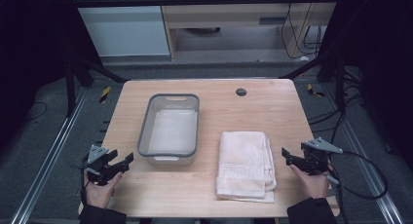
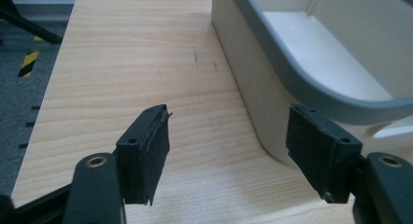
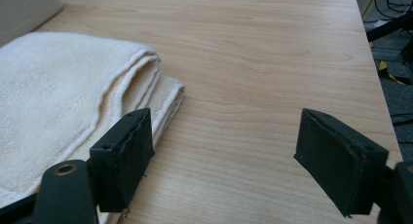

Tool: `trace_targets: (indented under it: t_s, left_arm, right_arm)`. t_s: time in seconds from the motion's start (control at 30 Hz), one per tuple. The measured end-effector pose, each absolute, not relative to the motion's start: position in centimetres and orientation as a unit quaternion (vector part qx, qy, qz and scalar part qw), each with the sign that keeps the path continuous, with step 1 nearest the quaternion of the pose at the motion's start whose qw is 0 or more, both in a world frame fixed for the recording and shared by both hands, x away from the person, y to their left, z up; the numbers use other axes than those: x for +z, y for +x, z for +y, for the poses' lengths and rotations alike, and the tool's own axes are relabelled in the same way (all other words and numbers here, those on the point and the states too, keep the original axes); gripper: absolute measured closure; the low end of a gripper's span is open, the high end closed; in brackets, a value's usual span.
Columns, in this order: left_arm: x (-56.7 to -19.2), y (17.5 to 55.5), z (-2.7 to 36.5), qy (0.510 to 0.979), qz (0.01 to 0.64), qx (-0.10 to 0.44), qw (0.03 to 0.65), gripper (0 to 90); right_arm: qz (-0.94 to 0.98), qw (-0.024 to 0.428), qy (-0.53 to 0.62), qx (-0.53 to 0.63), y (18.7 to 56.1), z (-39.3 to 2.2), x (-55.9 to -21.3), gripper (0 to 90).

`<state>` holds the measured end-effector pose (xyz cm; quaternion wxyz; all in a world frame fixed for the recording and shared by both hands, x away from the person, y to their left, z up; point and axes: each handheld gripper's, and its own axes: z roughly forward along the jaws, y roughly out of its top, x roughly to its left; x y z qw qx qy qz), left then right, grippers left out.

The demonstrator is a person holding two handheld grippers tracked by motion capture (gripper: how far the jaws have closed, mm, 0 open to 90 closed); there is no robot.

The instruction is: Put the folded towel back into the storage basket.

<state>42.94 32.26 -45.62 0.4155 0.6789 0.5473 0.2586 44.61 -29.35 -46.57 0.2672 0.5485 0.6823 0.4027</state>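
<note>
A folded cream towel lies on the wooden table, right of centre near the front. A grey-rimmed white plastic bin stands left of it, with nothing inside that I can see. My left gripper hovers open at the front left, just left of the bin's near corner; nothing is between its jaws. My right gripper is open just right of the towel; in the right gripper view the towel's folded edge lies beside the left pad.
The table's left edge and right edge are close to each gripper. A round cable hole sits at the back of the table. Black frame struts and cables stand beyond the table on both sides.
</note>
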Motion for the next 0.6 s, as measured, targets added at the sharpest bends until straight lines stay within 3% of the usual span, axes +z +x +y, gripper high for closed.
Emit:
trace_targets:
  t_s: [0.6]
  left_arm:
    - [-43.2, 41.2, 29.5, 0.68, 0.505, 0.252, 0.467, 34.0]
  right_arm:
    - [0.694, 0.253, 0.515, 0.435, 44.1, -28.1, -45.3, 26.4]
